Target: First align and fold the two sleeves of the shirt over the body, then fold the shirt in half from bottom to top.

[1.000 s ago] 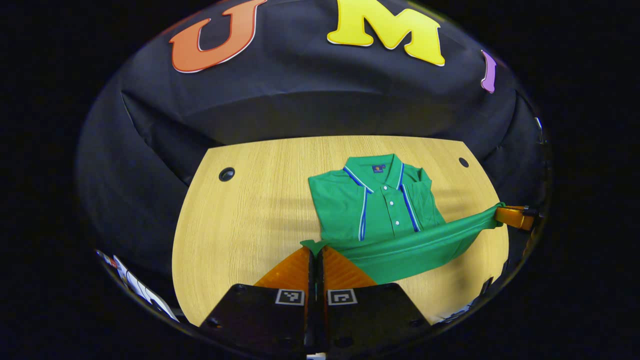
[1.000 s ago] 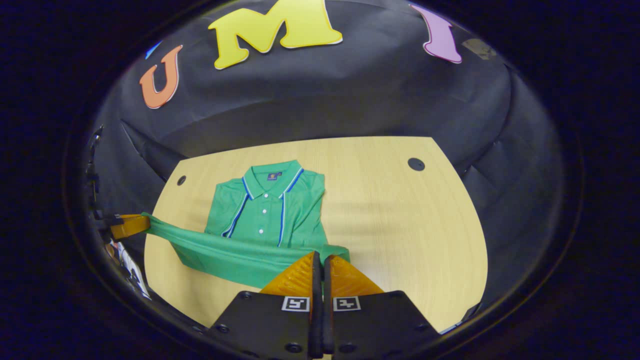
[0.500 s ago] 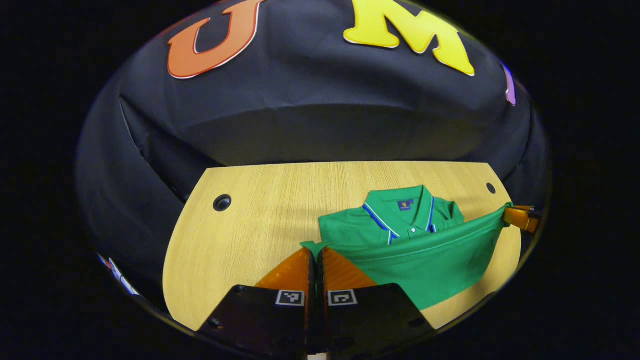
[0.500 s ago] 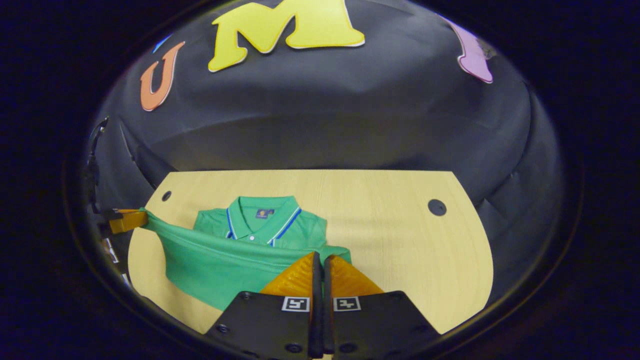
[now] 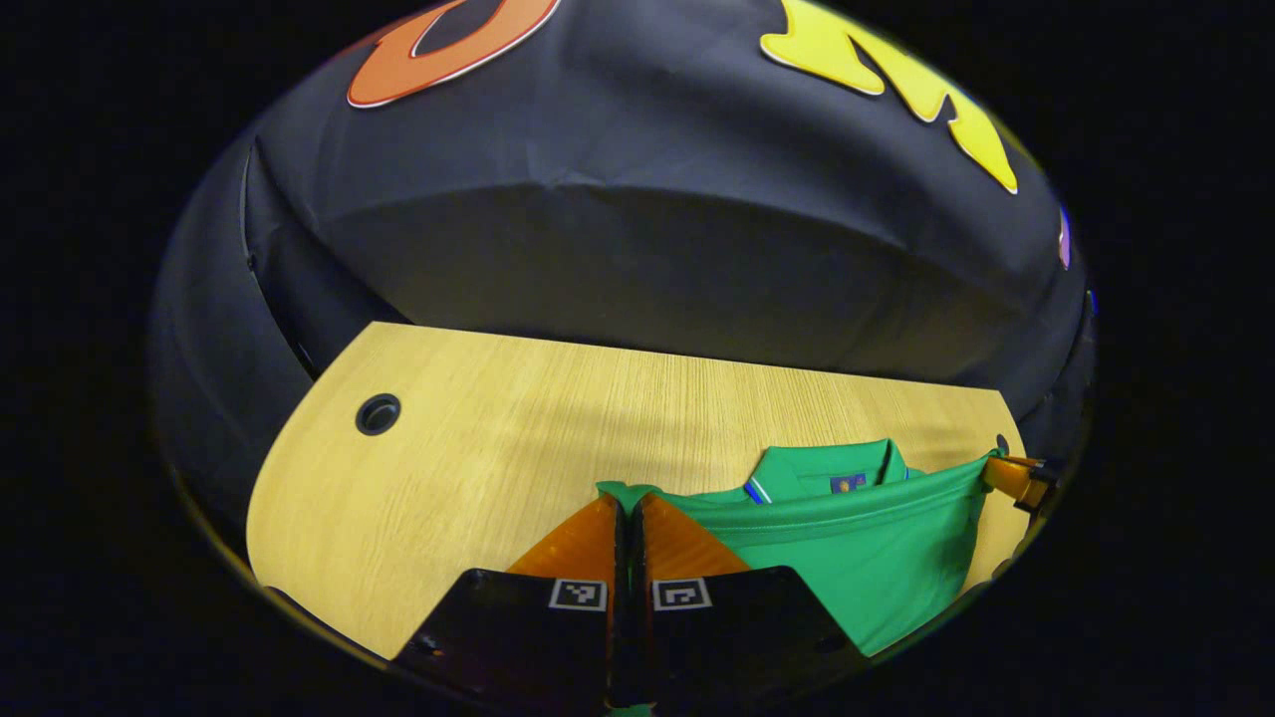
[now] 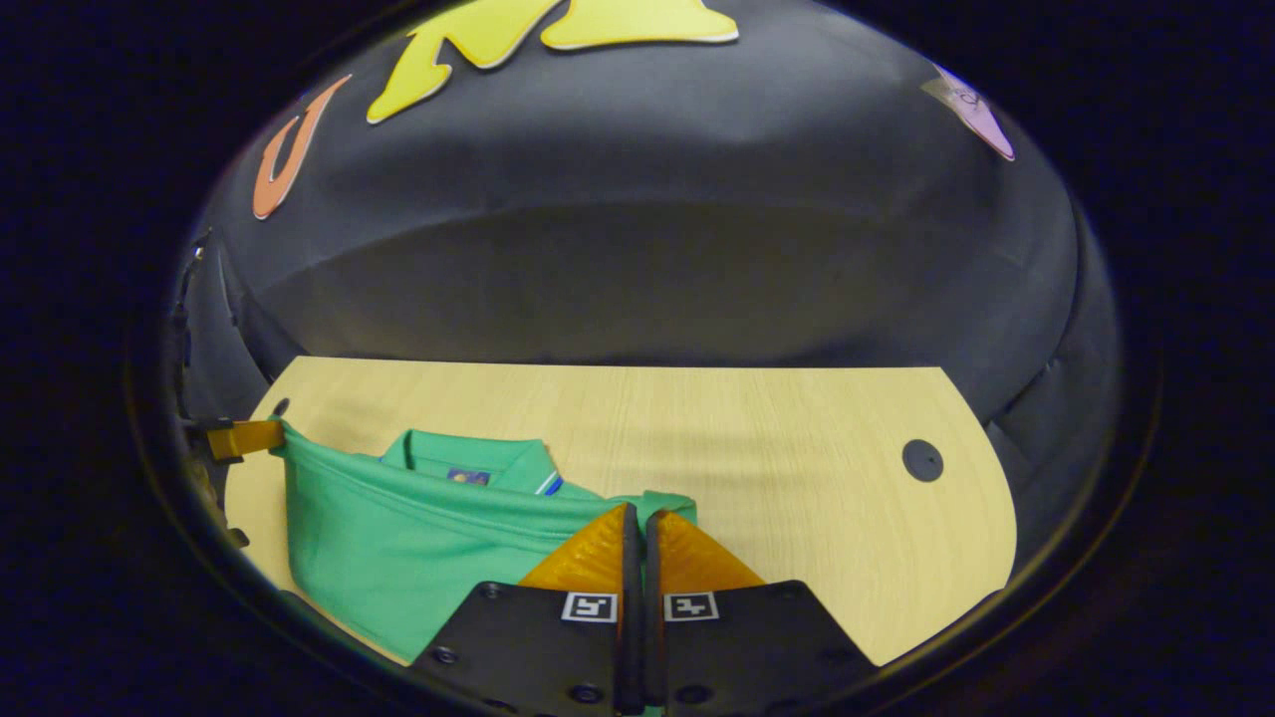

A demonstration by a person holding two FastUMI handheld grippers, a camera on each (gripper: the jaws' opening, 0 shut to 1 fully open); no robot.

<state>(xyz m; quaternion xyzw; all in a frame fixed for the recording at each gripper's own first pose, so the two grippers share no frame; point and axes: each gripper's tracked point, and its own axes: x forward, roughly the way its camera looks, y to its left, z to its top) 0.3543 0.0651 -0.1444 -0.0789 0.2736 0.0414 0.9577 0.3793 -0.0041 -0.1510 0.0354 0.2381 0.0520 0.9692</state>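
Shirt (image 5: 857, 558) is green, sitting on the wooden table (image 5: 478, 448). In the left gripper view it's at about 4 o'clock; in the right gripper view (image 6: 398, 538) about 8 o'clock. The hem (image 5: 847, 506) is stretched taut between the two grippers and raised over the body, with the collar (image 5: 827, 466) just peeking out past it. I read this as the bottom-to-top fold, most of the way over. Sleeves are hidden under the lifted panel, so I can't confirm their fold.

Left gripper (image 5: 628, 508): fingers pressed together, pinching one hem corner; a nub of green fabric pokes out at the tips. Right gripper (image 6: 637, 518): same, fingers fully closed on the other hem corner. Each one shows in the other's view as well, far off at the stretched hem's other end: right gripper at 3 o'clock in the left view (image 5: 1011, 478), left gripper at 9 o'clock in the right view (image 6: 244, 436).

To do this step well:
- Keep both corners level and the hem straight; any skew lands as a diagonal edge.
- Hold light tension so the panel doesn't sag or drag the lower layer.
- Carry the hem to just short of the collar, with the edge parallel to the shoulders.
- Lower both corners together, then release only once the fabric is resting flat.
- Back the fingers out low and sideways so they don't flip the corners.

Main risk: uneven release pulling one corner back.
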